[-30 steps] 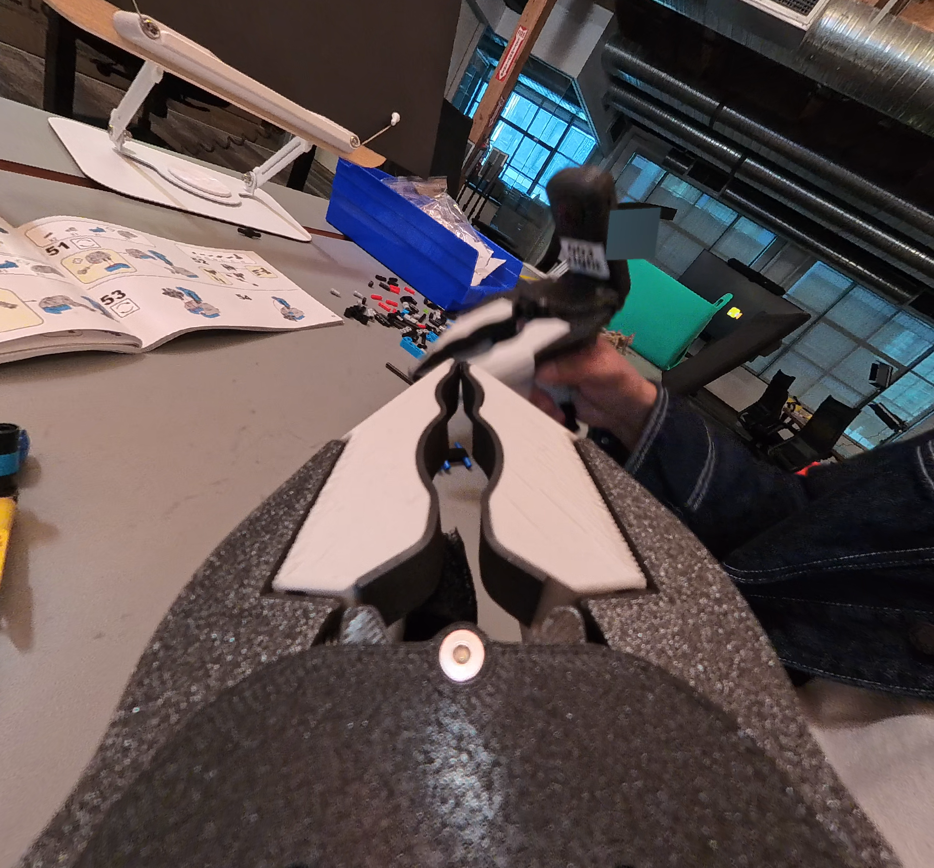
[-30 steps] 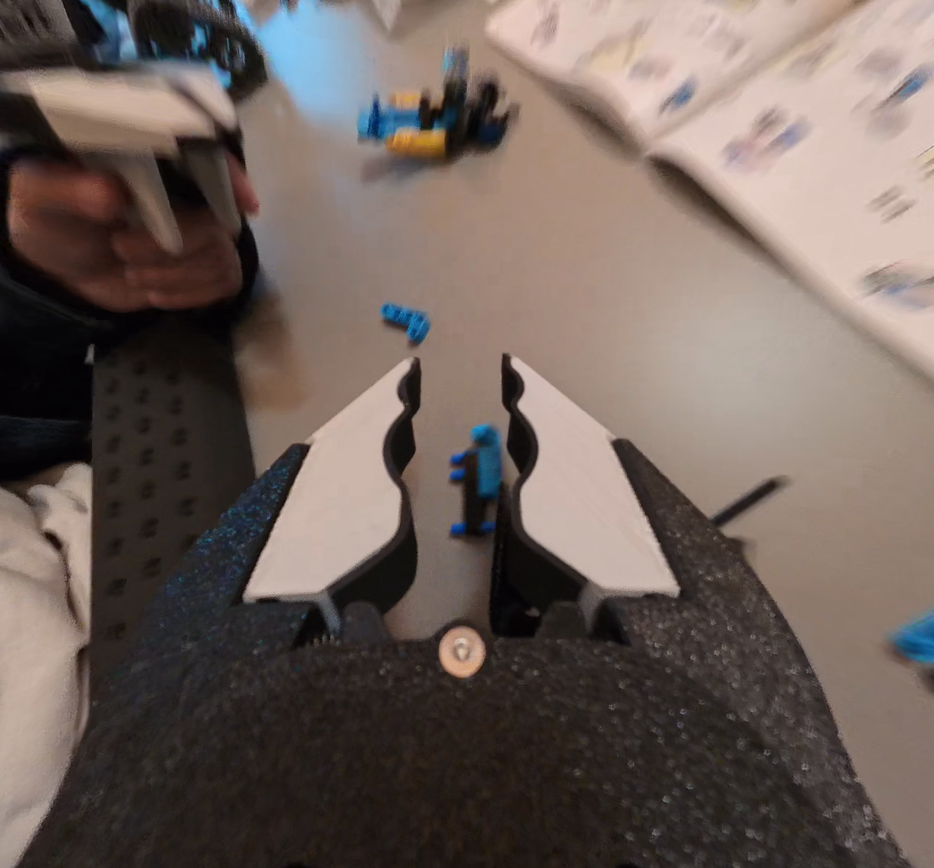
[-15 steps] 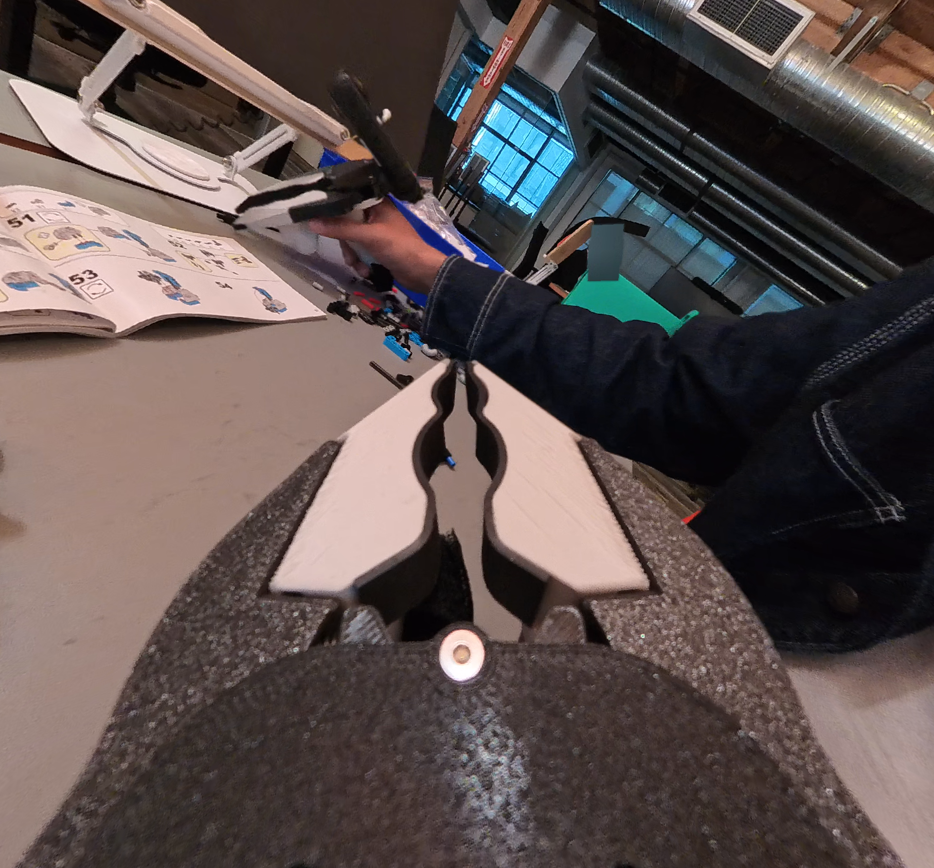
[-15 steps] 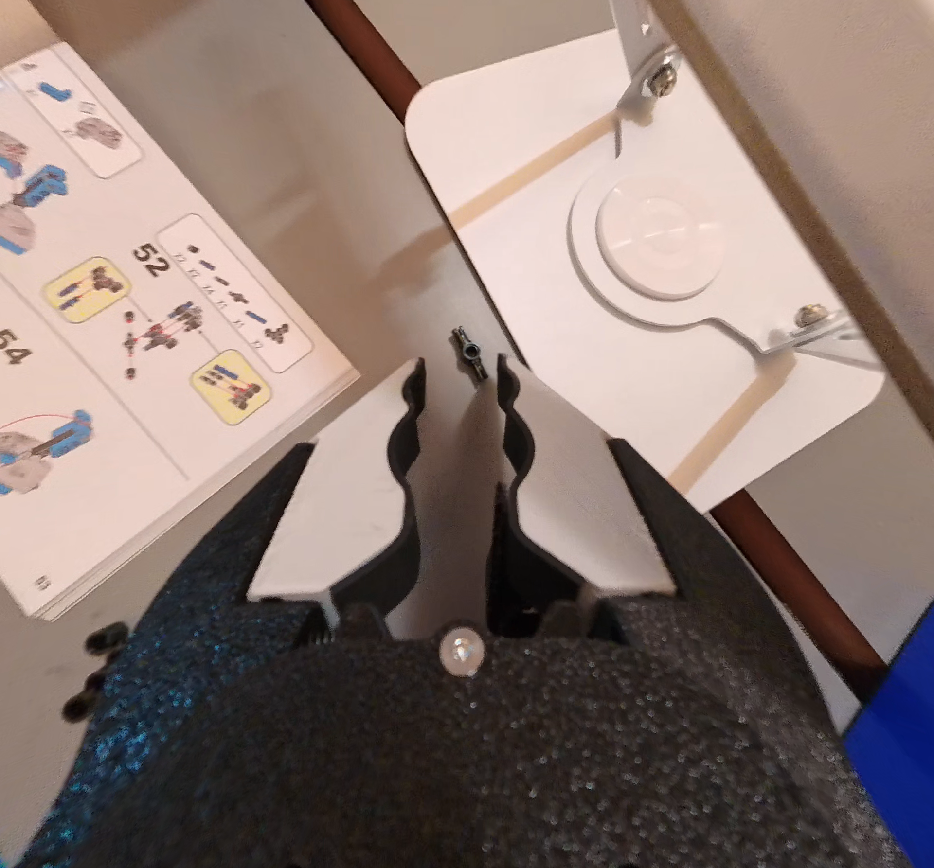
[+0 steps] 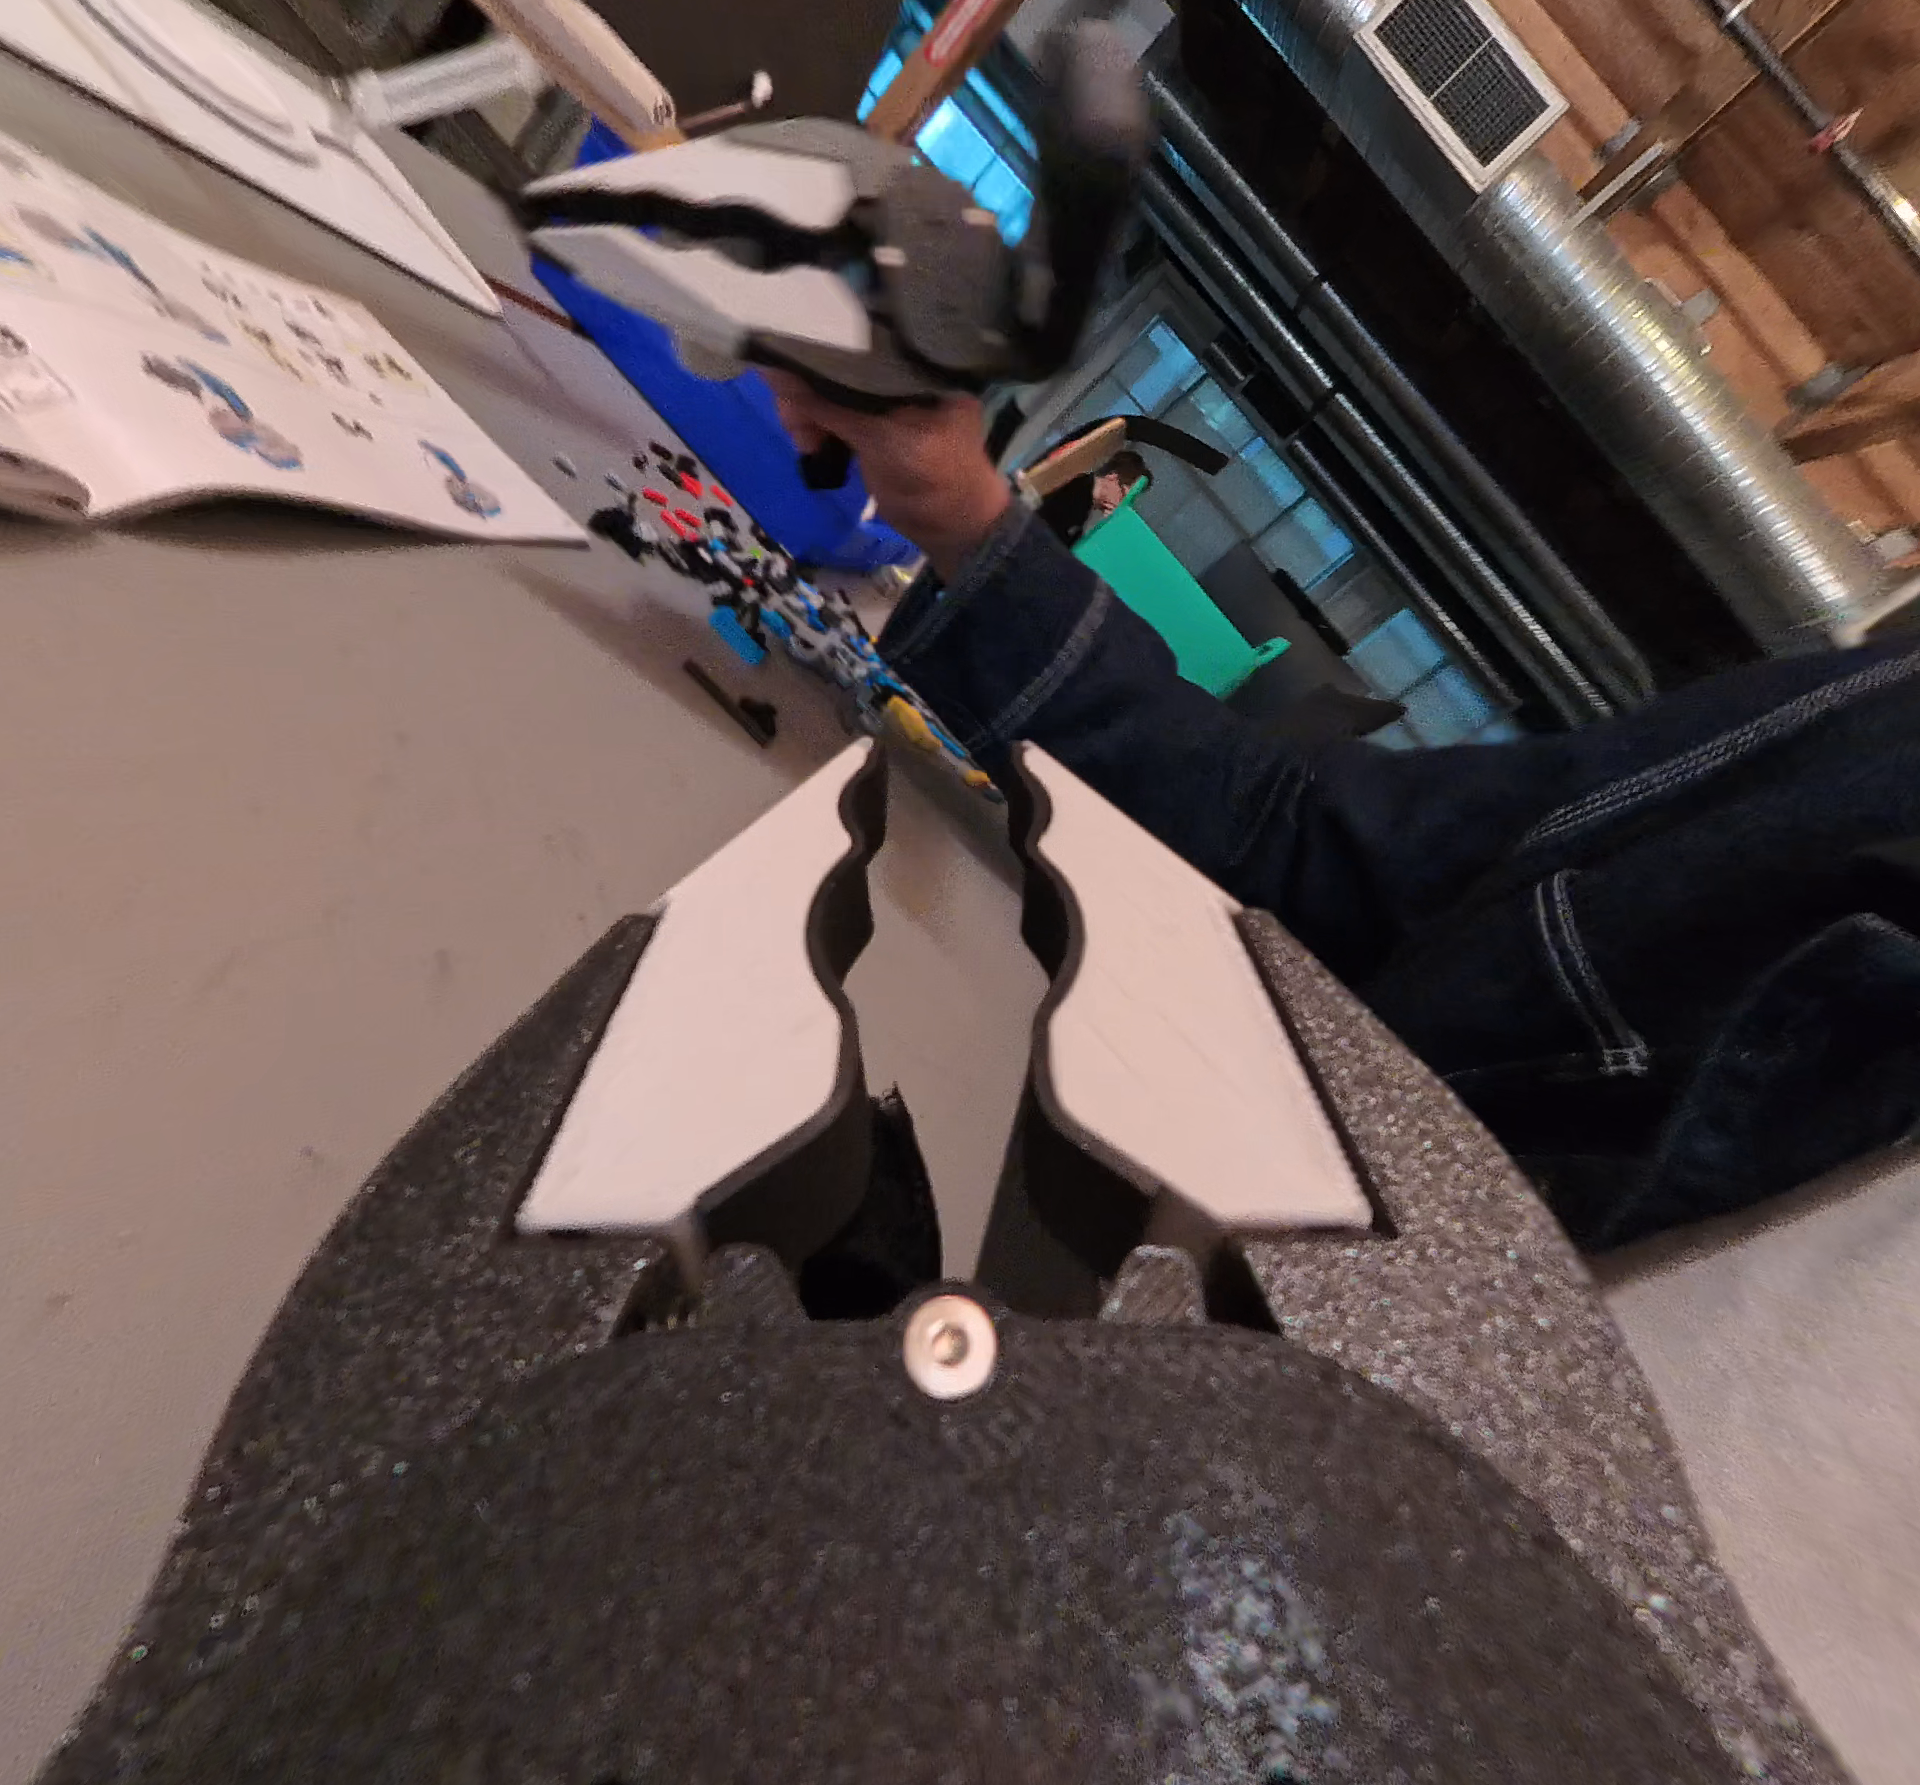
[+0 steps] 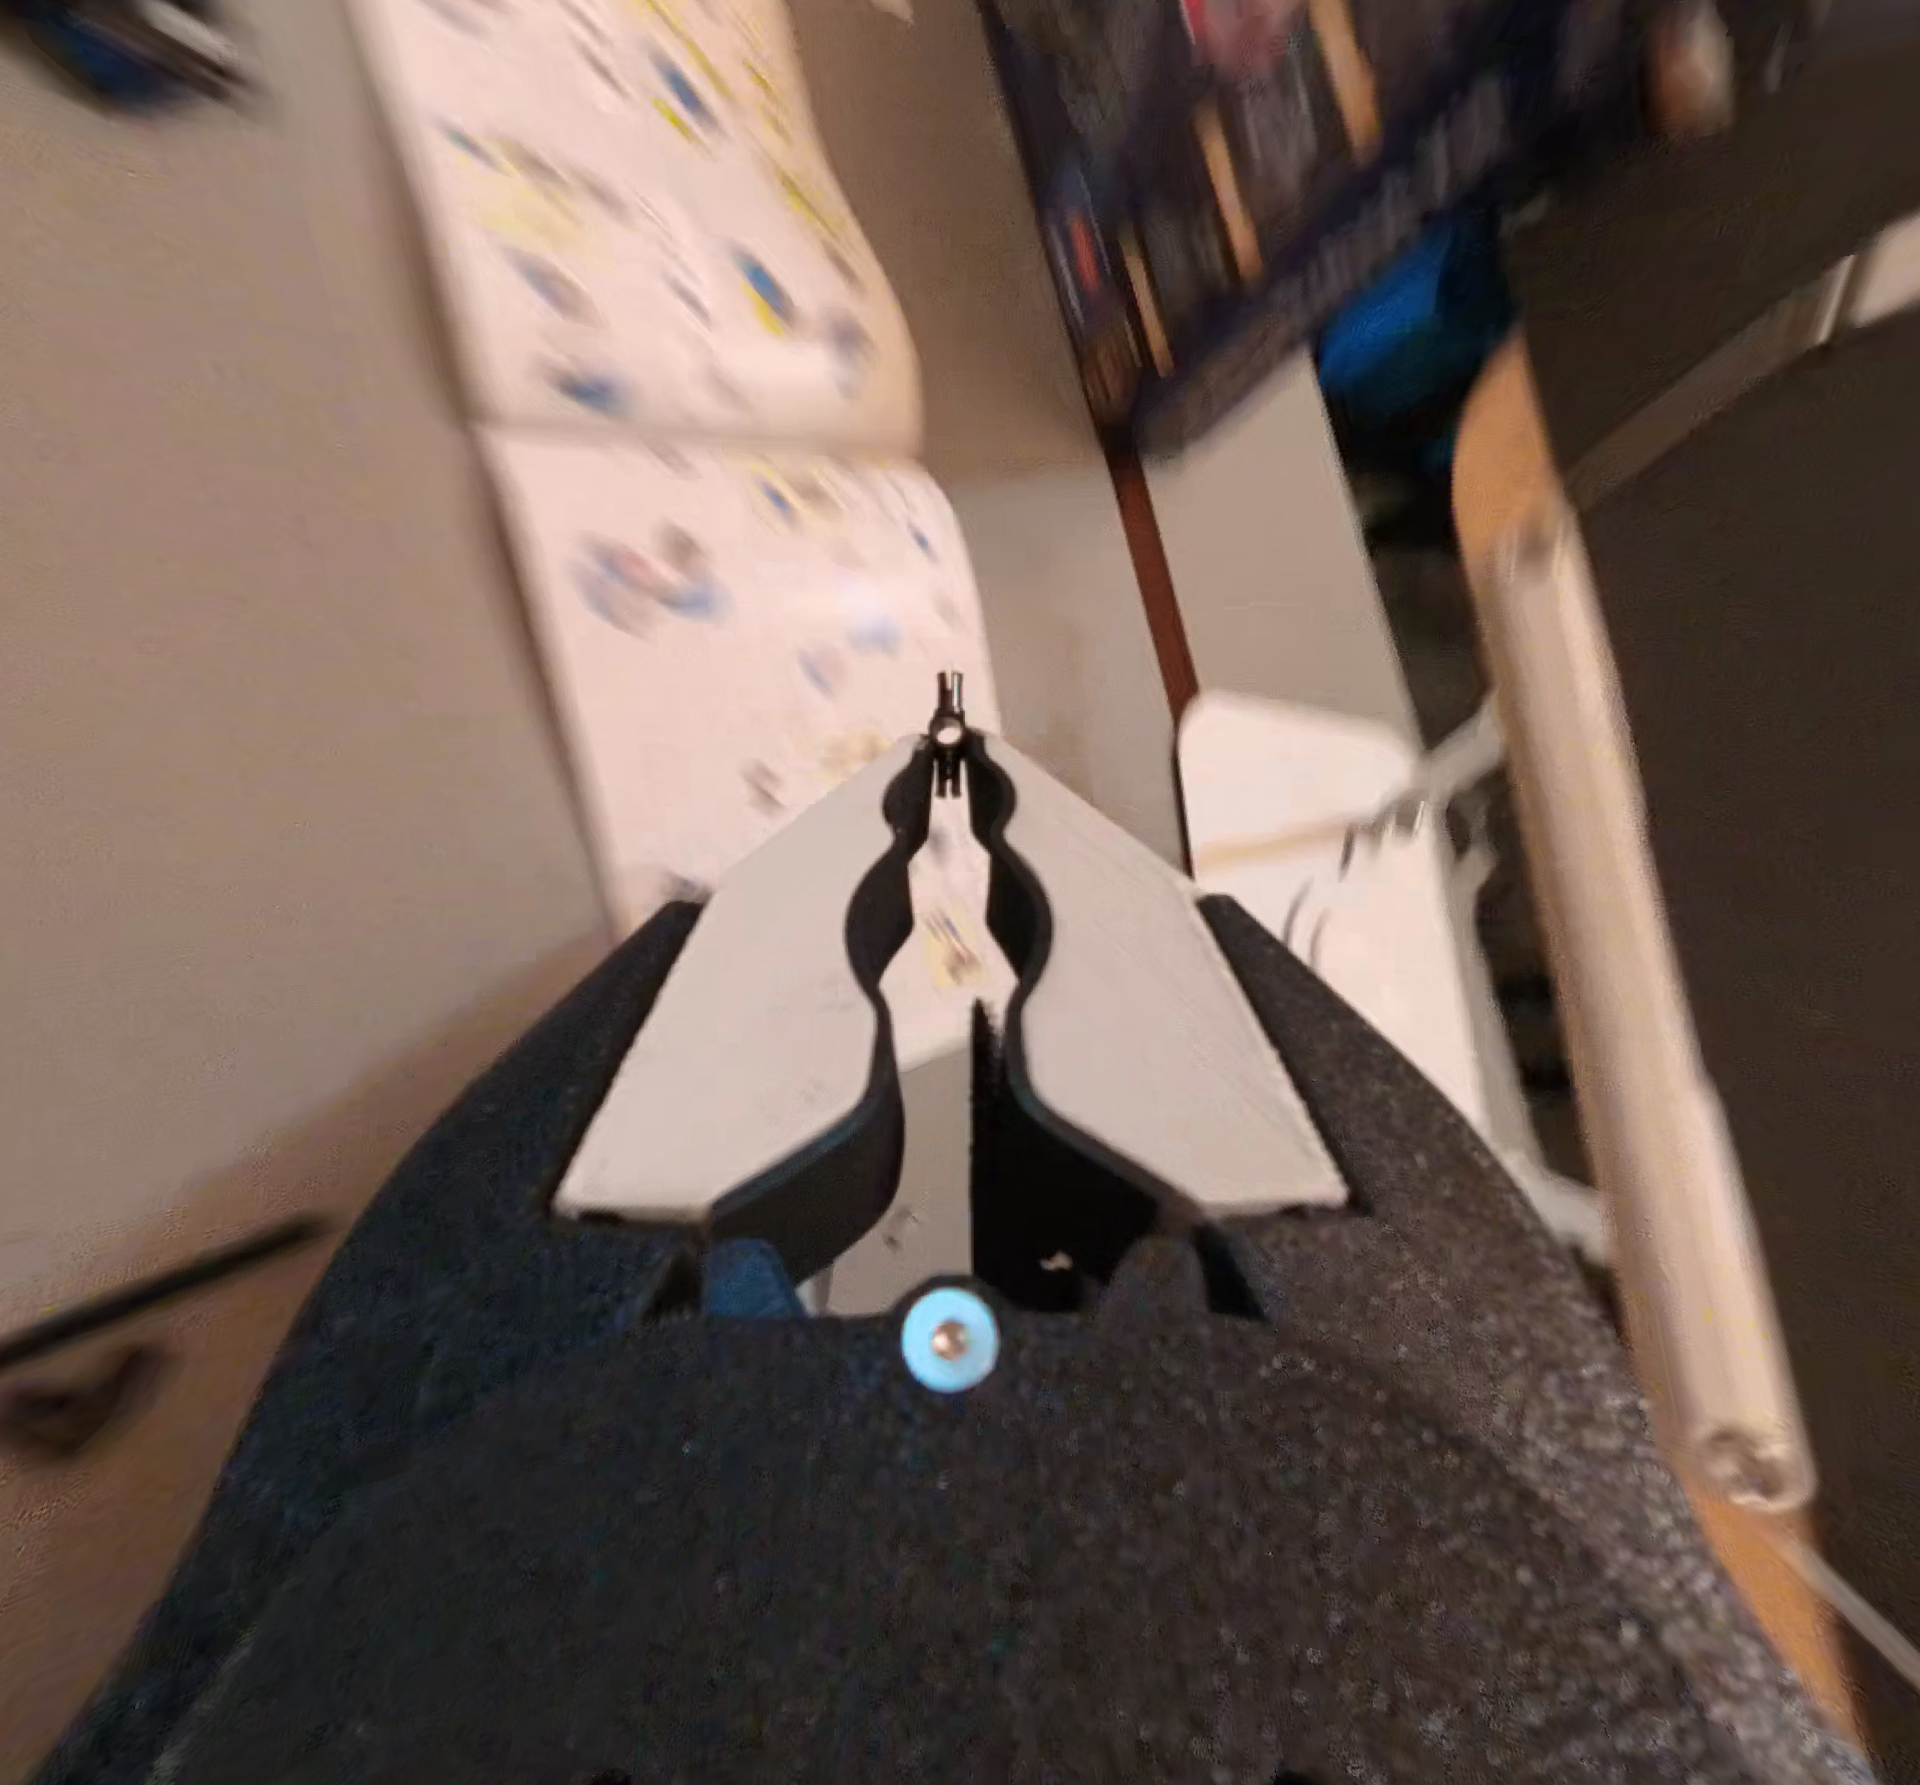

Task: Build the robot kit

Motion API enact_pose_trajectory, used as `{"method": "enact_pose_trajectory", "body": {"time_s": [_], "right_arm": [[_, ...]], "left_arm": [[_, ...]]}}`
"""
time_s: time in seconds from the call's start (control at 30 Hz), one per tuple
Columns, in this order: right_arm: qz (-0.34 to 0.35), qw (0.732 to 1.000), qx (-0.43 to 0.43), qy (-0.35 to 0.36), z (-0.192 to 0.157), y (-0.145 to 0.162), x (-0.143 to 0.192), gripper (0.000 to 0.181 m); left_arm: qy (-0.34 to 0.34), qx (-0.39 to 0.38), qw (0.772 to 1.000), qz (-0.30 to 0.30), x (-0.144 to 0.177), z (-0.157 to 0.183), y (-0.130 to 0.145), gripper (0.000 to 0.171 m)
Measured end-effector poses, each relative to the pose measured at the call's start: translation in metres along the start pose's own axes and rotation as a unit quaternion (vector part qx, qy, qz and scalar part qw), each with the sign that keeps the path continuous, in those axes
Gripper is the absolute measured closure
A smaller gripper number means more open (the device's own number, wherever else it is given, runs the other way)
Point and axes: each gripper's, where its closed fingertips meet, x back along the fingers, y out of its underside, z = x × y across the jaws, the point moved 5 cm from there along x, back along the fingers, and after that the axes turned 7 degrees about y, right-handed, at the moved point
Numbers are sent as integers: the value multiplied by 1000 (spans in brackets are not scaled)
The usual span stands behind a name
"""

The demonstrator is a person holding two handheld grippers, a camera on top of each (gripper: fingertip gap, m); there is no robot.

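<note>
Since half a second ago, the right gripper (image 6: 948, 748) has closed its fingertips on the small black pin (image 6: 948, 733) that was lying on the table beside the white lamp base, and it is now carrying this pin in the air. The pin is standing out from the very tips, one end between the fingers (image 6: 1081, 925) and the other end pointing forward. Under it the open instruction booklet (image 6: 665, 281) is passing, blurred by motion, and the white lamp base (image 6: 1299, 800) is lying to the right.

Meanwhile the left gripper (image 5: 945, 769) has spread its fingers; they were nearly together before, and now they are standing apart with nothing between them. It is hovering low over the grey table (image 5: 312, 800). Just beyond its tips, a pile of small building pieces (image 5: 748, 572) in black, red, blue and yellow is lying on the table. A blue bin (image 5: 727, 416) is sitting behind the pile. In the left wrist view the right gripper (image 5: 540, 213) is showing farther off, raised above the table in a hand (image 5: 914, 468) with a dark denim sleeve (image 5: 1143, 727).
</note>
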Motion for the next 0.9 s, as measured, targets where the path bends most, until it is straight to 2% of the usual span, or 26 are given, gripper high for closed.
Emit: {"method": "enact_pose_trajectory", "body": {"time_s": [0.07,0.13,0.23,0.3,0.47,0.57,0.67,0.77,0.9], "right_arm": [[50,996,77,3,-41,-51,31,176],[91,987,131,-3,-87,-89,57,176],[89,975,206,7,-143,-114,77,175],[83,971,224,25,-164,-121,84,176],[89,978,190,19,-185,-129,104,176],[85,975,203,24,-190,-131,113,176],[87,975,203,18,-192,-132,117,176],[88,975,202,16,-190,-130,115,176],[107,976,192,-5,-190,-133,110,176]], "left_arm": [[6,19,1000,-5,3,-4,-2,147],[11,12,1000,-10,2,-2,-1,146],[25,-12,999,-19,-1,7,1,142],[18,-24,999,-10,2,8,-1,142],[59,-27,998,-19,3,20,2,146],[73,-39,996,-32,2,25,5,166],[80,-43,995,-42,1,27,7,166],[84,-34,995,-48,-1,27,9,156],[76,-26,996,-48,0,23,8,164]]}}
